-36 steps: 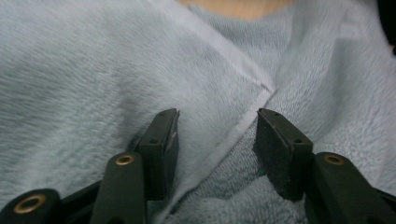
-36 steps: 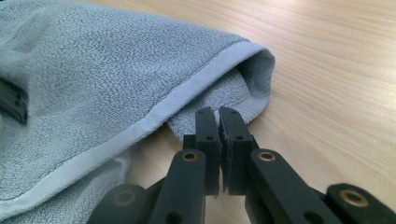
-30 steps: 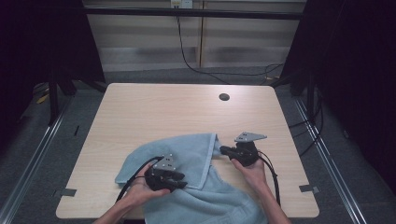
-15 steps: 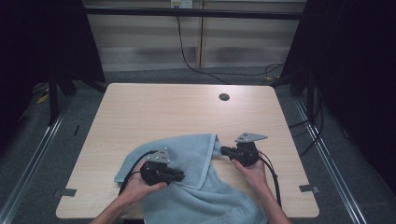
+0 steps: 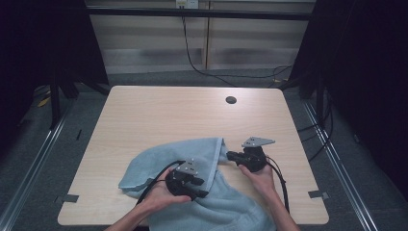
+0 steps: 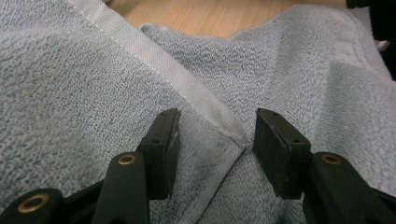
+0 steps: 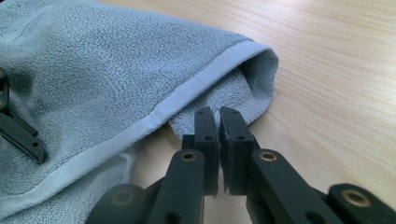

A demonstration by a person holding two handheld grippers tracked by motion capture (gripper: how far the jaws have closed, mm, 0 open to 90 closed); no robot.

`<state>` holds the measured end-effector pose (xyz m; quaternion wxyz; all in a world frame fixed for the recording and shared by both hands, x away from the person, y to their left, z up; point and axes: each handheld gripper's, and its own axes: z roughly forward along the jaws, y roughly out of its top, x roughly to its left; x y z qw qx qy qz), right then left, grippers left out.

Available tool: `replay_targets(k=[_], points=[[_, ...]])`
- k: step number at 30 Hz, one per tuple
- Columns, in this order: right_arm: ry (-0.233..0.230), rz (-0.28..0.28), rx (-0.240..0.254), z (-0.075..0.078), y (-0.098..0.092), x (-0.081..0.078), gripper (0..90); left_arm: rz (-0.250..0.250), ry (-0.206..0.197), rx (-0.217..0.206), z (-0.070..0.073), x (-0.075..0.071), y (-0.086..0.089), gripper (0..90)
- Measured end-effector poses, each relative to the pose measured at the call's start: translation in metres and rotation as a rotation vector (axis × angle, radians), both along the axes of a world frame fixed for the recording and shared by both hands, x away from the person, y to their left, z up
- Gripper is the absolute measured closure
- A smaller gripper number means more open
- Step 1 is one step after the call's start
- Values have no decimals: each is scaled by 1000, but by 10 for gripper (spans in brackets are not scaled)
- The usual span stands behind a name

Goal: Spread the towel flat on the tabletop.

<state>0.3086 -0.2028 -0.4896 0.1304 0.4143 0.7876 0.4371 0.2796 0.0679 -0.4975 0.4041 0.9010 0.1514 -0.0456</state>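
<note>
A light blue towel (image 5: 159,166) lies rumpled on the near half of the wooden table (image 5: 168,115), one end hanging over the front edge. My left gripper (image 5: 201,188) rests on the towel's middle. Its jaws (image 6: 215,121) have just been opening and stand apart over the towel (image 6: 70,93). A white hem runs between them, but no pad presses on it. My right gripper (image 5: 230,155) sits at the towel's right edge with its jaws (image 7: 218,112) shut. Their tips touch the lower layer of the folded towel (image 7: 93,70), and I see no cloth between the pads.
A round cable hole (image 5: 231,100) sits at the table's far side. Bare wood lies beyond the towel. Black cables trail from both grippers toward the front edge. Dark frame posts and a grey floor surround the table.
The left gripper has shifted right across the towel, and its jaws have opened and let go of the cloth. The right gripper has stayed where it was.
</note>
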Motion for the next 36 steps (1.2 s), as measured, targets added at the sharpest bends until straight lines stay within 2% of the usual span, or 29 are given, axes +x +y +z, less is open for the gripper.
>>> replay_targets(k=[2, 3, 4, 6, 7, 9, 12, 17, 18, 19, 21, 22, 23, 24, 28, 32, 34, 35, 36], points=[[3, -3, -2, -1, -1, 1, 869, 0, -62, 24, 0, -4, -2, 614], [3, -3, -2, -1, -1, 1, 869, -1, -81, 33, 0, -5, -3, 614], [3, -4, -2, -1, -1, 1, 870, -1, -84, 41, 1, -5, -2, 677], [4, -5, -4, -1, -1, 1, 870, 9, -49, 16, 1, -4, 0, 823], [-3, -3, -1, 1, -2, 0, 870, 8, -28, -1, 2, -2, 3, 843], [-5, -6, 3, 2, -3, -1, 871, 14, -13, -28, 5, -1, 6, 847], [-12, -5, 6, 4, -5, -1, 871, 21, 20, -97, 16, 1, 16, 847], [-36, -14, 20, 16, -11, -9, 876, 79, -1, -212, 44, 4, 43, 848], [-47, -12, 18, 20, -13, -10, 877, 93, -12, -230, 50, 5, 49, 849], [-76, -30, 23, 29, -17, -15, 878, 109, -28, -243, 55, 7, 56, 850], [-89, -39, 32, 34, -21, -17, 879, 144, -41, -286, 65, 11, 70, 850], [-111, -60, 40, 43, -28, -21, 881, 159, -48, -297, 68, 13, 76, 850], [-111, -60, 40, 43, -28, -21, 881, 175, -77, -284, 71, 15, 81, 850], [-122, -61, 44, 47, -31, -22, 882, 193, -83, -281, 73, 19, 87, 850], [-169, -79, 24, 66, -40, -24, 885, 268, -109, -329, 86, 27, 109, 851], [-228, -106, 29, 93, -48, -25, 886, 309, -170, -366, 110, 36, 125, 851], [-258, -107, 26, 107, -50, -25, 887, 348, -192, -381, 122, 44, 134, 852], [-287, -112, 16, 121, -51, -25, 888, 371, -206, -405, 131, 50, 142, 852], [-287, -112, 16, 121, -51, -25, 888, 371, -206, -405, 131, 50, 142, 851]])
